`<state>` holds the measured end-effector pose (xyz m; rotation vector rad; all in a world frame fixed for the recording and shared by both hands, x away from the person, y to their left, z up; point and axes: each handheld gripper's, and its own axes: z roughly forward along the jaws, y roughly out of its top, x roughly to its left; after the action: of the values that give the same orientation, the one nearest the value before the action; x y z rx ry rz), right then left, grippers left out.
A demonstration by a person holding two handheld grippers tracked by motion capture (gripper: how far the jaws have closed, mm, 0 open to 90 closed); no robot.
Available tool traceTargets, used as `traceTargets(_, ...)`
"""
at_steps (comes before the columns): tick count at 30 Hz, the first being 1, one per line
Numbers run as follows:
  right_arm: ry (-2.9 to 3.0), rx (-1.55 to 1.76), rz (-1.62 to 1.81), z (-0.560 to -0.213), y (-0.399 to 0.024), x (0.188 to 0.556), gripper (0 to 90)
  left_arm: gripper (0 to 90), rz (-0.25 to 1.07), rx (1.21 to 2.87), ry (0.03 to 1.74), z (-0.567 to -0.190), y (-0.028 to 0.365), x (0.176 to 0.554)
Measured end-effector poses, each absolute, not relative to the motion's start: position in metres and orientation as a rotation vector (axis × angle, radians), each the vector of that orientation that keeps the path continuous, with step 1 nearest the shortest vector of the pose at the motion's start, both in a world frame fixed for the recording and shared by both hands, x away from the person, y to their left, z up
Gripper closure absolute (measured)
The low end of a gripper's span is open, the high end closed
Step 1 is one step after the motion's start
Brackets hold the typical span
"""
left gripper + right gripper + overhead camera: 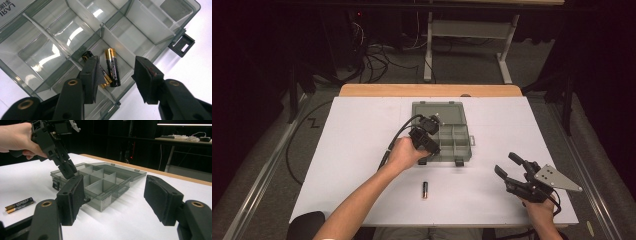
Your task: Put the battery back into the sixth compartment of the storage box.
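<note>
your white rectangular tabletop (pixel 362 150) has a bare wooden strip (pixel 377 90) along its far edge. directly on it, you have a translucent grey plastic compartment box (pixel 457 142) near the middle of the far half, its lid (pixel 447 111) folded open flat toward the far edge and resting on the surface. nearer your edge, well apart from the box and about midway across, lies a single black-and-gold cylindrical battery (pixel 424 190), on its side, pointing roughly from the near edge toward the far one.
</note>
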<state>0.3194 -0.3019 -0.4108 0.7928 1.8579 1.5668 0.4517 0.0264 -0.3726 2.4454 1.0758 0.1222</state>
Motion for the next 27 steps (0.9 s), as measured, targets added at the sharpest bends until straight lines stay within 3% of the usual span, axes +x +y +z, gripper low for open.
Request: traceTargets(27,1.861,0.792,1.566,-0.411,-0.301,0.319,34.5,46.2,0.125,2.416,1.096,-0.373,0.045,0.431)
